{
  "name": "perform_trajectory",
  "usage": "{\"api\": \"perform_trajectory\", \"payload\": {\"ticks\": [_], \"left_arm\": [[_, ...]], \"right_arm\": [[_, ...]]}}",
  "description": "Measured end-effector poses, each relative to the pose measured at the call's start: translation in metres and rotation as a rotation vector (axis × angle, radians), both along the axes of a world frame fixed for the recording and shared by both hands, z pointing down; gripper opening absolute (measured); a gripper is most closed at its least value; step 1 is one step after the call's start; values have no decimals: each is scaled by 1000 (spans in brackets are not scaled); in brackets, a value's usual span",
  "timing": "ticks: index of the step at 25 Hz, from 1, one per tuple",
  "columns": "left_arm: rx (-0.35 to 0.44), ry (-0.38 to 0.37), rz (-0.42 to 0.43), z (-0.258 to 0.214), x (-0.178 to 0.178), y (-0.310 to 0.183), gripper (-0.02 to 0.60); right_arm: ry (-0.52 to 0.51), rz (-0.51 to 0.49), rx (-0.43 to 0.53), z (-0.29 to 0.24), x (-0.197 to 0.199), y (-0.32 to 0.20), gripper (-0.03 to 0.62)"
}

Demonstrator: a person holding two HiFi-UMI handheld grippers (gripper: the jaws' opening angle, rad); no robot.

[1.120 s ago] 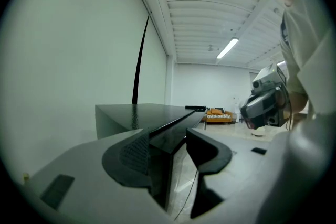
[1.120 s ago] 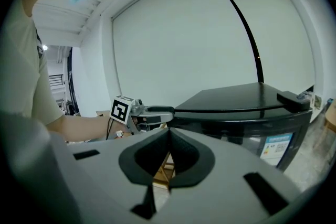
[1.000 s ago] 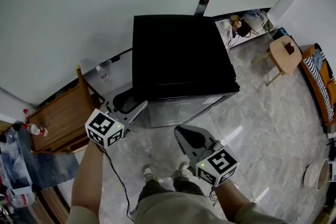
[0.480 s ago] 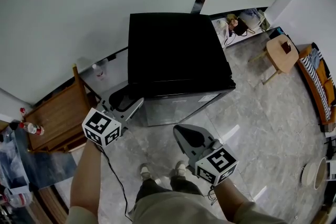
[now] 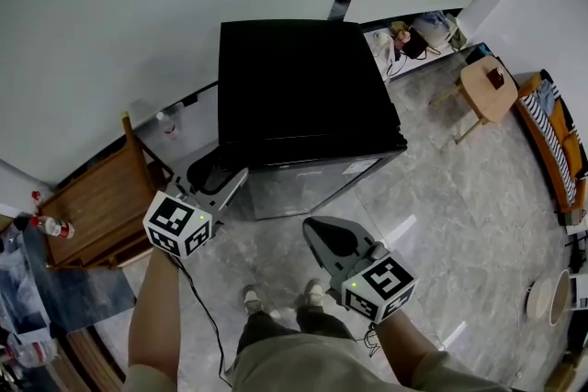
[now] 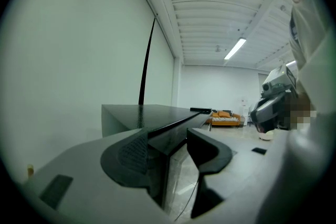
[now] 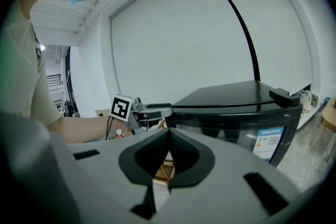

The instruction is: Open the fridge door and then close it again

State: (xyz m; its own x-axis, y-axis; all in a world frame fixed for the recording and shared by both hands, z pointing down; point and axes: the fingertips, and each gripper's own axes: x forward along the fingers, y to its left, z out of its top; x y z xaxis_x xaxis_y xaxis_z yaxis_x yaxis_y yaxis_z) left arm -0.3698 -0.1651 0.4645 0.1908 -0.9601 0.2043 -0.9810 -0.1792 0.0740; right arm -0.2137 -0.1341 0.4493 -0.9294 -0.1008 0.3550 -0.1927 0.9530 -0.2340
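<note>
Left gripper (image 5: pixel 225 174) sits at the front left corner of the black fridge (image 5: pixel 303 87), jaws apart, straddling the left edge of the door (image 5: pixel 312 185); a gap shows between the right jaw and the door, so nothing is clamped. Fridge stands on the grey tiled floor (image 5: pixel 441 225) against the white wall, door appearing shut. Right gripper (image 5: pixel 317 229) hangs before the fridge front, apart from it, jaws clenched together on nothing.
</note>
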Motion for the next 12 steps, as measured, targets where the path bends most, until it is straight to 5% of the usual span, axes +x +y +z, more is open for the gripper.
{"api": "perform_trajectory", "payload": {"ticks": [12], "left_arm": [[34,39,-20,-1,34,42,206]], "right_arm": [[-6,4,11,-3,10,17,-3]]}}
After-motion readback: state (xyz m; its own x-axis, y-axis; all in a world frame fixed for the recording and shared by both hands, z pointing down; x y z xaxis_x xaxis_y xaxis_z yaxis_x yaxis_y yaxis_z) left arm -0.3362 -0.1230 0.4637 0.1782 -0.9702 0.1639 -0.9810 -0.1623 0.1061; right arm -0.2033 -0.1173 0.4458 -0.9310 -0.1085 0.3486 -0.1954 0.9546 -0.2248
